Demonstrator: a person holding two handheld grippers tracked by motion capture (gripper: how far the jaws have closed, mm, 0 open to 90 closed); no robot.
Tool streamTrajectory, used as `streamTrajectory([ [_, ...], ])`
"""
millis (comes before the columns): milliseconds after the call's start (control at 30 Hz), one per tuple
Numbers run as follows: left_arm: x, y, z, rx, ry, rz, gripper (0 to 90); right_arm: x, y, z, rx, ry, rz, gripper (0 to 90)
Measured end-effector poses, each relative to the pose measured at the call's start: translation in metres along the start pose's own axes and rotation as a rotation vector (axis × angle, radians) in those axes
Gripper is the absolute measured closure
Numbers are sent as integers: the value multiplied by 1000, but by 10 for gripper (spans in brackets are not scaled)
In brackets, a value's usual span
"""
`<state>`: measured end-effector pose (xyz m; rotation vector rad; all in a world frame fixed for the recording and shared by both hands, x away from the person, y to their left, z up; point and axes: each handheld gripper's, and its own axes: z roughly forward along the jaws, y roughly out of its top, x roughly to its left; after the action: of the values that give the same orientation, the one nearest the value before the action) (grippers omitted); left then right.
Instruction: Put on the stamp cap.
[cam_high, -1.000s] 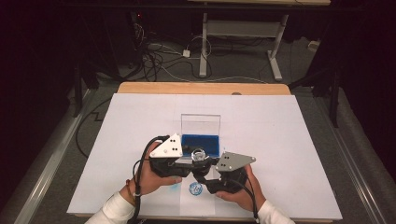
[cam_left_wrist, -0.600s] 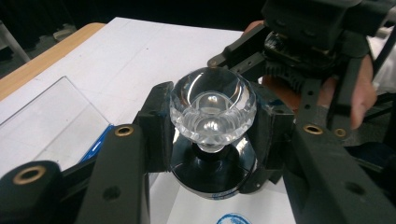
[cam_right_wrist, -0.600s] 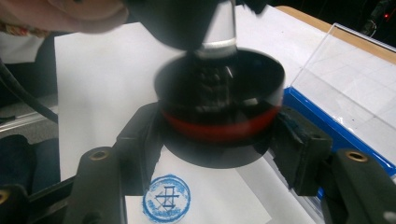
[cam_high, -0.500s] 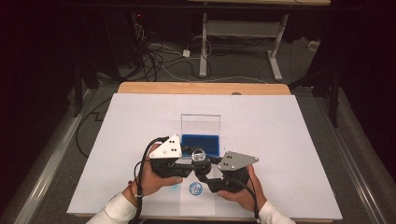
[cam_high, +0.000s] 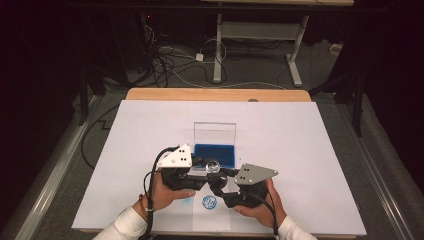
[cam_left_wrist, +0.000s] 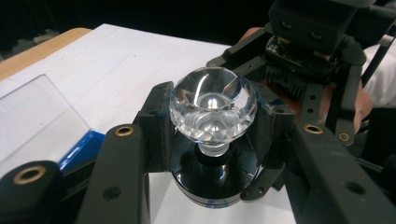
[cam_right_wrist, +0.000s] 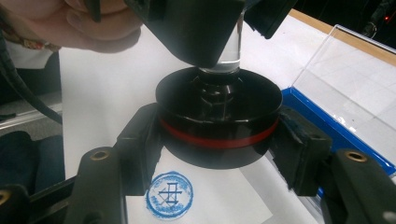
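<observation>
A stamp with a clear faceted knob (cam_left_wrist: 212, 109) and a round black base (cam_right_wrist: 219, 116) with a red band hangs just above the white paper. My left gripper (cam_left_wrist: 212, 128) is shut on the knob, one pad on each side of it. My right gripper (cam_right_wrist: 219, 144) is shut on the black base from the opposite side. In the high view the two grippers, left (cam_high: 200, 171) and right (cam_high: 222, 180), meet at the stamp (cam_high: 213, 166), just in front of the blue ink pad (cam_high: 215, 155). A round blue stamped print (cam_right_wrist: 169, 195) lies on the paper below the base.
The ink pad sits in a case whose clear lid (cam_high: 215, 132) stands open behind it. A white sheet (cam_high: 300, 145) covers the table; the print (cam_high: 209, 202) is on a narrow paper slip near the front edge. Both hands (cam_high: 165, 192) hold the grippers there.
</observation>
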<state>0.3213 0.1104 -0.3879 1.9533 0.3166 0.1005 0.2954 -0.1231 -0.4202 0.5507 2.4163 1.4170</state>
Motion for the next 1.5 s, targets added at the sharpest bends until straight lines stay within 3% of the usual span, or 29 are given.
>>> streamTrajectory([
  [100,1,-2,1,-3,-13,-11,545,0,0,-1,9,-11,-11,390],
  [133,-2,-3,4,-40,-18,-67,545,1,-1,-1,13,-15,-14,390],
  [167,3,-4,2,1,-19,-19,545,1,-1,-1,20,-13,-13,390],
  [333,5,-7,3,6,-28,-44,545,1,-2,0,37,-28,-18,390],
  [467,4,-6,4,29,-25,-34,545,1,-4,-1,38,-31,-23,391],
  [733,4,-10,9,28,-41,-55,545,2,-5,1,59,-29,-20,391],
  [767,1,-11,12,-3,-50,-107,545,2,-6,1,61,-31,-20,390],
  [800,4,-11,10,29,-51,-62,544,2,-6,2,65,-20,-16,390],
  [967,1,-10,13,34,-101,-67,546,4,-5,2,60,-25,-27,390],
  [1000,-1,-10,16,60,-117,-59,551,5,-4,2,62,-30,-36,389],
  [1033,-11,-11,18,56,-3,37,675,6,-4,2,49,-33,-44,386],
  [1067,-12,-9,18,52,4,28,721,3,-2,1,30,17,19,387],
  [1133,-12,-2,15,63,-6,48,718,2,2,-2,39,21,-9,387],
  [1167,-13,2,13,70,-6,53,717,2,3,-3,18,22,-12,387],
  [1267,-15,3,13,78,13,70,718,3,6,-4,13,9,-22,386],
  [1333,-17,3,15,108,24,92,720,4,4,-3,13,15,-12,386],
  [1500,-17,1,17,120,27,107,724,3,1,-1,30,19,-10,386],
])
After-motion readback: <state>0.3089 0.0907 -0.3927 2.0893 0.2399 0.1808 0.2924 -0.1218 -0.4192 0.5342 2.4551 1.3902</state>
